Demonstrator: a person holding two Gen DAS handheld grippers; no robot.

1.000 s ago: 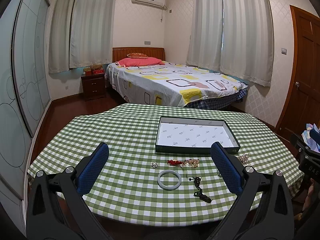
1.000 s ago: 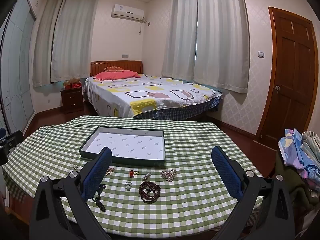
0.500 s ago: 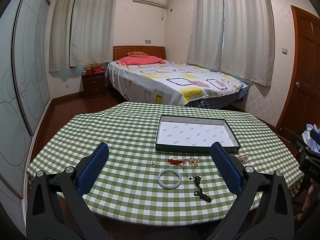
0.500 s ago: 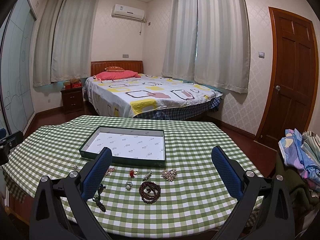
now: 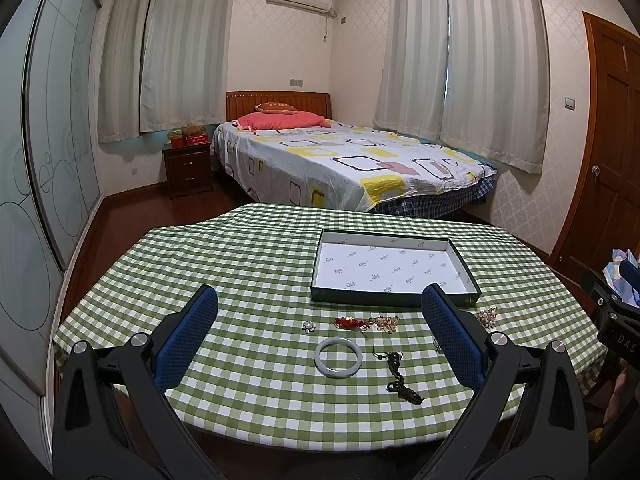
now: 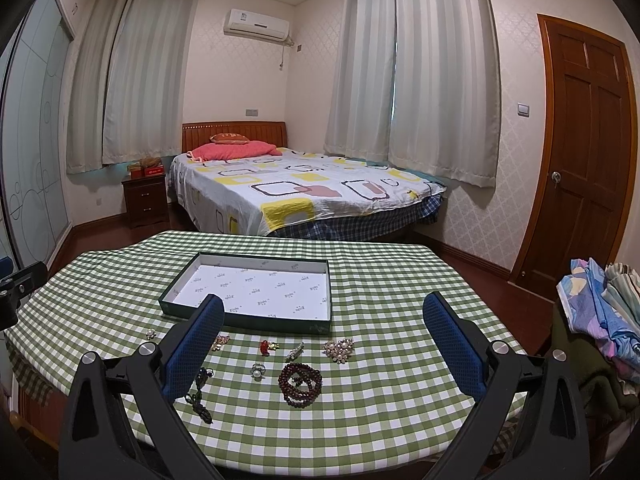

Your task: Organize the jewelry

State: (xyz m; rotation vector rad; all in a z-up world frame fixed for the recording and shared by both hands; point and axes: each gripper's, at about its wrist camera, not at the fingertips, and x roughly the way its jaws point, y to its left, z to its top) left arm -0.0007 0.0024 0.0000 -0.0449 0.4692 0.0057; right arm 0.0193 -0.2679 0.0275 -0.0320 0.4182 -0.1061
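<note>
1. The left gripper hangs above the near table edge with its jaws wide apart and nothing between them, probably held back so the whole layout can be seen.
2. The right gripper is likewise spread and empty.
3. The jewelry lies loose on the checked tablecloth: a pale bangle, a dark bead bracelet, and a pearl brooch.
4. The shallow tray sits just behind them, empty, seemingly their destination.
</note>
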